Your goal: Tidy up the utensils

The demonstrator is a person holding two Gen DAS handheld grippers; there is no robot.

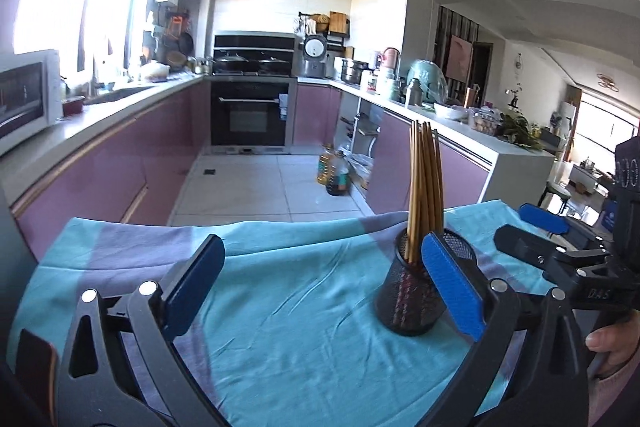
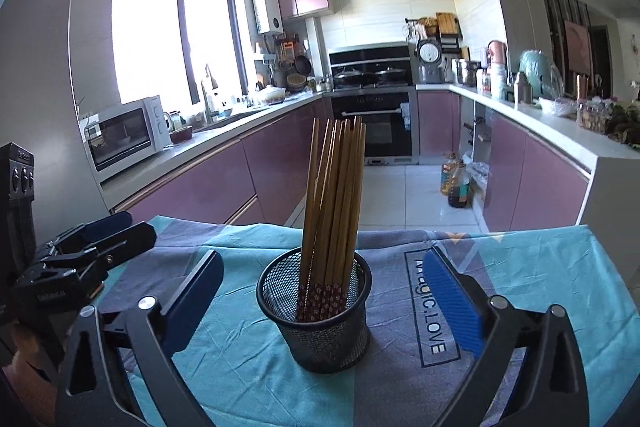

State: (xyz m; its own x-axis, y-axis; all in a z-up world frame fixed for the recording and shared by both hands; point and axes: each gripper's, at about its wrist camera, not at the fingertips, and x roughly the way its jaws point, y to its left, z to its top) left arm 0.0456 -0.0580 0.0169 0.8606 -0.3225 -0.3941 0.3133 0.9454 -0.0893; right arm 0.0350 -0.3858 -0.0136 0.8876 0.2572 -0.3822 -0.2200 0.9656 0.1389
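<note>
A black mesh cup (image 2: 316, 319) stands upright on a teal and purple cloth (image 2: 532, 267). Several wooden chopsticks (image 2: 332, 195) with red patterned ends stand bunched inside it. My right gripper (image 2: 322, 263) is open, and the cup sits between its blue-padded fingers without touching either pad. In the left wrist view the cup (image 1: 416, 291) and chopsticks (image 1: 426, 183) lie just behind the right finger of my left gripper (image 1: 320, 247), which is open over bare cloth (image 1: 300, 307). Each gripper shows in the other's view: right gripper (image 1: 520, 225), left gripper (image 2: 128, 225).
The cloth's far edge drops to a tiled kitchen floor. Oil bottles (image 2: 456, 183) stand on the floor by the right counter (image 2: 560, 135). A microwave (image 2: 128, 135) sits on the left counter, and an oven (image 2: 376, 127) is at the back. A hand (image 1: 612, 341) holds the right gripper.
</note>
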